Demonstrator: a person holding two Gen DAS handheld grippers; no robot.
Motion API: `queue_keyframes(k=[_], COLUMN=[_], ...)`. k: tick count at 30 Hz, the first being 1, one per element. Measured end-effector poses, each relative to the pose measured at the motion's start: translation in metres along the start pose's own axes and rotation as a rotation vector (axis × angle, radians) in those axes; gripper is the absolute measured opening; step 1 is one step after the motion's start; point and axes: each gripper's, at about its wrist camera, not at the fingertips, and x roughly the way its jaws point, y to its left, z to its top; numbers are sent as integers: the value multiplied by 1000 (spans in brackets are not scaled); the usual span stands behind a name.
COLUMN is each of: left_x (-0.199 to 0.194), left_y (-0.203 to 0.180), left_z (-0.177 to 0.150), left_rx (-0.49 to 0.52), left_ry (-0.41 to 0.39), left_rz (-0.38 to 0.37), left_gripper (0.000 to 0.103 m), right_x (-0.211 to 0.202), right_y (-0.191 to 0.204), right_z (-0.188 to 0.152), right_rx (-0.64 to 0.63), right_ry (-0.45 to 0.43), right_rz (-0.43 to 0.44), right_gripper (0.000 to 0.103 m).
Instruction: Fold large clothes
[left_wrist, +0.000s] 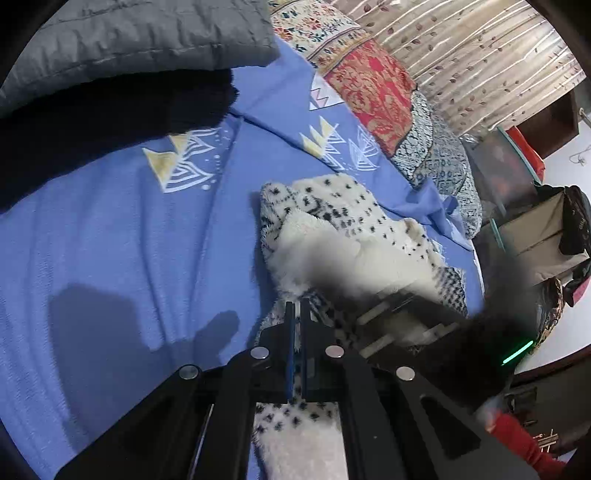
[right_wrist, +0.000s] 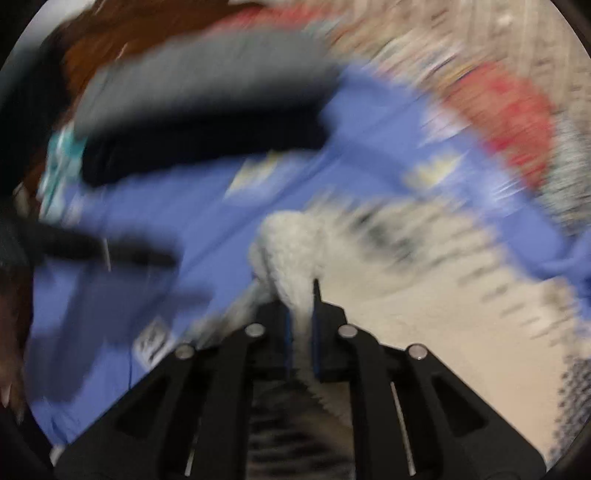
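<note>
- Right gripper (right_wrist: 301, 314) fingers pinch a thin ridge of the white black-speckled fleece garment (left_wrist: 332, 229); a hasty swing risks slippage.
- Left gripper (left_wrist: 297, 321) fingers nearly pressed together beside the garment; whether they hold fabric, cannot tell.

Bed: I work over a bed (left_wrist: 110, 240) covered with a blue sheet printed with white and yellow triangle motifs; the sheet is lightly creased.
Garment: a fluffy white garment with black specks (left_wrist: 343, 221) lies rumpled directly on the sheet, part of it turned to show a plain cream inner side.
Pillow: a grey pillow (left_wrist: 147, 33) rests at the far end of the bed.
Dark cloth: a black fabric (left_wrist: 92, 122) lies just below the pillow.
Quilt: a patterned red and floral quilt (left_wrist: 373, 92) runs along the bed's far edge.
</note>
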Motion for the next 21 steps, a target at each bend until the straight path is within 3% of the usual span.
queue_keyframes(k=[1, 2, 3, 5, 7, 9, 11, 12, 14, 15, 16, 17, 18, 19, 21], left_x=[-1, -2, -2, 1, 9, 24, 44, 51, 90, 106, 126, 146, 156, 156, 156], left_y=[-1, -3, -7, -22, -43, -70, -97, -105, -116, -113, -105, -94, -86, -86, -95], left_z=[2, 3, 6, 13, 20, 24, 23, 22, 17, 16, 16, 17, 17, 18, 16], left_rx=[8, 16, 27, 65, 108, 169, 236, 262, 342, 342, 330, 303, 287, 291, 319], left_ry=[4, 3, -1, -8, -6, 4, 16, 22, 55, 87, 126, 168, 170, 147, 125], left_rz=[3, 3, 2, -8, -25, -32, -8, 8, 130, 167, 218, 238, 225, 221, 272], left_gripper=[25, 25, 25, 25, 25, 25, 25, 25, 25, 25, 25, 25, 26, 26, 26], right_x=[8, 1, -9, -45, -84, -120, -142, -146, -141, -135, -127, -120, -116, -113, -102], right_y=[5, 4, 0, -25, -54, -96, -151, -175, -236, -263, -286, -307, -325, -328, -318], right_z=[-8, -15, -17, -25, -36, -54, -79, -90, -123, -141, -152, -168, -185, -187, -175], right_rx=[-11, -9, 13, 105, 172, 254, 360, 414, 551, 610, 655, 723, 829, 838, 706], right_ry=[20, -17, -36, -81, -142, -189, -182, -158, -69, -11, 36, 61, 36, 12, 33], right_rz=[10, 15, 42, 130, 116, 41, -79, -127, -250, -344, -408, -409, -320, -314, -433], right_gripper=[33, 39, 53, 69, 69, 69, 69, 69, 68, 60, 59, 75, 80, 81, 87])
